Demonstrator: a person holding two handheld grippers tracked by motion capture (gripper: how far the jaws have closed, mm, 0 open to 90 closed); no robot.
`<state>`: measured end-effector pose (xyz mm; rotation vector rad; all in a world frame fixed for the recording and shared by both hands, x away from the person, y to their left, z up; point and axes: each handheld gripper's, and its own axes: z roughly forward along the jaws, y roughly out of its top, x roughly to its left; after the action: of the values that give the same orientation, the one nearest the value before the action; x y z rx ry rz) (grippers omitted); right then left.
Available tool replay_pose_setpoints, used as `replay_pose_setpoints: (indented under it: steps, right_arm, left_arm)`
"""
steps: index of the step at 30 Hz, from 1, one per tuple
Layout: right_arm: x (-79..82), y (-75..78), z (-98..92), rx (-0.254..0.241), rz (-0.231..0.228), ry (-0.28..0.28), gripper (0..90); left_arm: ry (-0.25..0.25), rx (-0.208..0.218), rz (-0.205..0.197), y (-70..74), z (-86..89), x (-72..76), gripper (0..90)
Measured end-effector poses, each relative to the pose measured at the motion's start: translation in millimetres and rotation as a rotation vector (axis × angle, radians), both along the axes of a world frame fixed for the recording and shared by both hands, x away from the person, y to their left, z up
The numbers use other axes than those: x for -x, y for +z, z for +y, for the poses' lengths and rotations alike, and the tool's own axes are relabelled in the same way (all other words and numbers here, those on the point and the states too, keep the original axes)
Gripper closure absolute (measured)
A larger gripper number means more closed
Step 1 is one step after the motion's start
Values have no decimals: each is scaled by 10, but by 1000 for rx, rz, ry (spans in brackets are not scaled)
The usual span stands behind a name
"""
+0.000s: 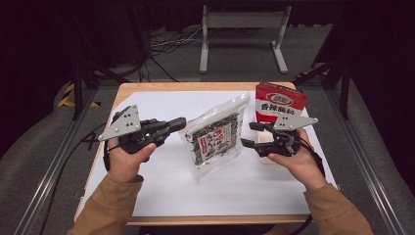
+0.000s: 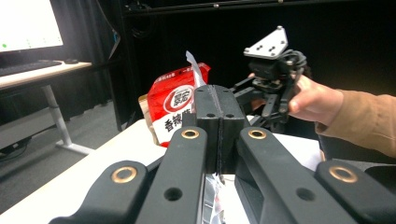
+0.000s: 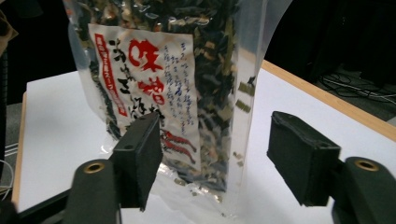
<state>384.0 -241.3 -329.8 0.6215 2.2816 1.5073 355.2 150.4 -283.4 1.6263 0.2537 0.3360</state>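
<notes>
A clear bag of dark dried seaweed [image 1: 215, 137] with a red-and-white label stands tilted on the white sheet [image 1: 254, 191] at mid table. My left gripper [image 1: 178, 122] is shut on its upper left edge; in the left gripper view the jaws [image 2: 217, 102] meet with thin plastic pinched between them. My right gripper [image 1: 247, 134] is open just right of the bag, its pads apart on either side of the bag's edge [image 3: 219, 154] without touching it. The bag's label [image 3: 154, 74] faces that camera. A red snack bag [image 1: 279, 103] stands behind the right gripper [image 2: 254, 100].
The wooden table edge [image 1: 195, 85] borders the white sheet. A grey metal stand [image 1: 242, 19] and loose cables [image 1: 166, 41] sit on the floor beyond. A desk with a lit monitor [image 2: 28, 23] stands off to the side.
</notes>
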Motion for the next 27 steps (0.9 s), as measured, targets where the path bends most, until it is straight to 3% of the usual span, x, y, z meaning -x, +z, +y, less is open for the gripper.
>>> replay_pose_setpoints:
  steps: [6, 14, 22, 25, 27]
  right_arm:
    - [-123, 75, 30, 16, -9, 25, 322]
    - [-194, 182, 96, 28, -16, 62, 303]
    - [-204, 275, 214, 70, -34, 126, 304]
    - [-198, 289, 245, 76, -38, 147, 326]
    - [-184, 308, 291, 91, -38, 202, 430]
  left_arm:
    - [-13, 0, 2, 10, -3, 12, 900]
    - [-33, 2, 2, 14, -34, 31, 900]
    - [-41, 5, 4, 10, -52, 40, 900]
    - [-42, 9, 8, 5, -48, 36, 900]
    - [-41, 10, 12, 2, -42, 33, 900]
